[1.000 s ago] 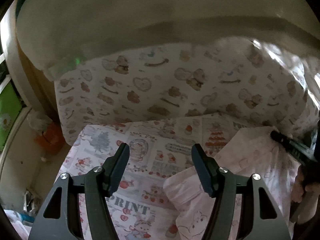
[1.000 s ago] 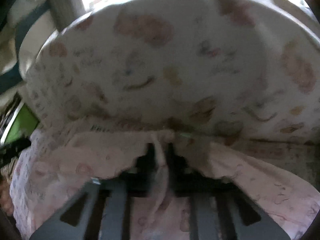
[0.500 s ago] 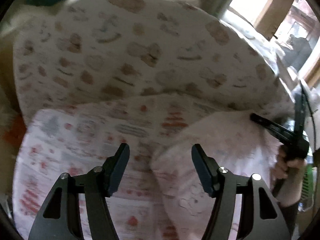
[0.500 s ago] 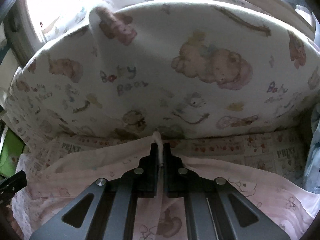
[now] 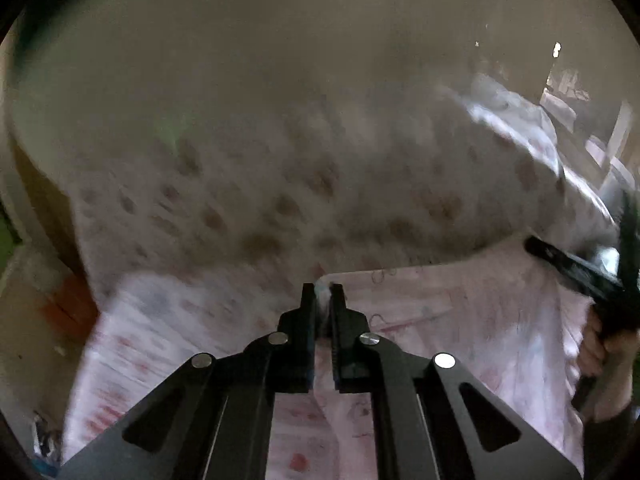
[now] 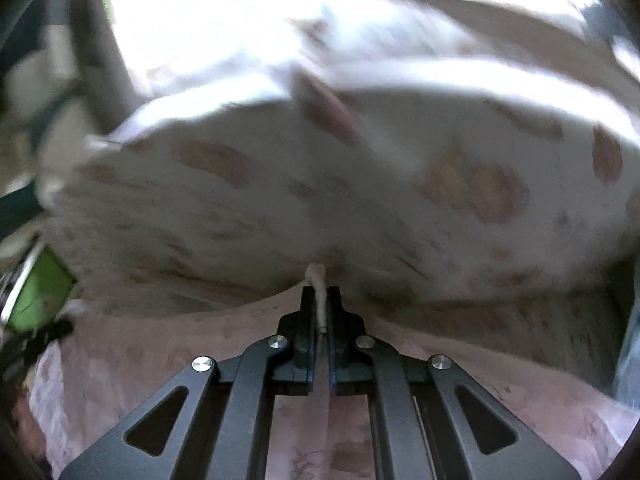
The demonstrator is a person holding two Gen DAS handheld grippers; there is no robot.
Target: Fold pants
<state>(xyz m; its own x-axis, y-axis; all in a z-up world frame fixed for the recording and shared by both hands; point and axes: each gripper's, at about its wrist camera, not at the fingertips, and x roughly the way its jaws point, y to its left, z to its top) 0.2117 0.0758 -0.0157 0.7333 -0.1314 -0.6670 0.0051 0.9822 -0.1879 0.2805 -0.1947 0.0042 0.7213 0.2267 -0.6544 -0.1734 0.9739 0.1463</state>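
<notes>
We had both claws pinched down on the pale pink printed cotton pants (image 5: 460,320), and that was where the risk sat. Our left gripper (image 5: 323,292) had its jaws drawn nearly together on a corner of the fabric at the centre of its frame, only a thin fold showing between them. Our right gripper (image 6: 319,294) was just as tight, with a narrow bunched strip of the same cloth poking up past the tips. The pants lay spread across the lower half of both views, stretched from one claw to the other, over the white patchwork-print bed sheet (image 5: 140,340) and close against the big white bear-print pillow (image 6: 360,192) filling the middle of each frame. Both pictures were smeared, so we judged the hands were travelling fast. Such slim bites could slip under a quick pull, and one corner would drop and spoil the fold. We also judged the far edge could drag on the pillow and crease, and uneven lift between the two claws would have skewed the seam.
</notes>
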